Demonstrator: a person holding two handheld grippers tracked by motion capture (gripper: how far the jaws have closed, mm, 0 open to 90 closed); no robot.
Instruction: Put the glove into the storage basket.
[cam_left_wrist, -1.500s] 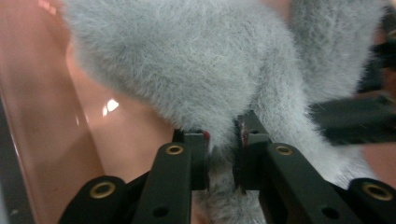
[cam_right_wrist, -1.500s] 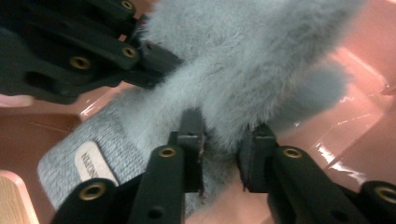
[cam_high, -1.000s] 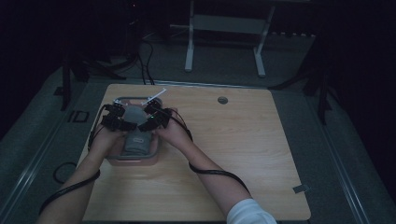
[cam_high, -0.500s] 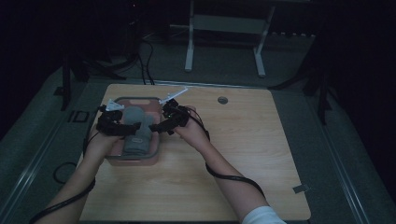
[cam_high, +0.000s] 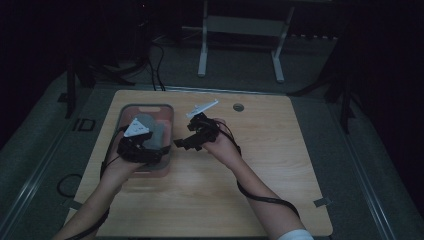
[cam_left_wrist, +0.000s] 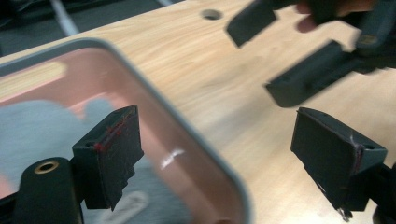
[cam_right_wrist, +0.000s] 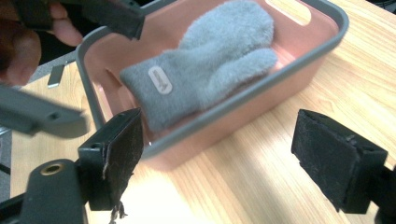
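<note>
Lying flat inside the pink plastic bin with the grey rim (cam_right_wrist: 327, 14), the grey fleece mitten (cam_right_wrist: 210, 60) is resting cuff toward the right gripper view's camera, its small oval label facing up and its thumb pointing to the bin's far wall. The bin is sitting on the pale wooden table (cam_high: 280, 165) at its left half, and in the high view the mitten (cam_high: 159, 134) is showing as a grey patch within it. The left gripper (cam_high: 142, 150) is hovering over the bin's near end; in its own view its jaws are standing wide apart and are holding nothing, one jaw over the bin's interior and the other over bare table outside the rim (cam_left_wrist: 187, 126). The right gripper (cam_high: 192, 141) is hanging just beside the bin's right wall, apart from it; its jaws too are spread fully and are gripping nothing. Judging from this, the placing step appears to be finished: the mitten is sitting in the bin and neither tool is touching it. The step in hand is likely a release and clearing of the bin. The next move is calling for both grippers to lift and draw off without catching the rim or dragging the fleece; should another item be wanted, none is showing on the table.
</note>
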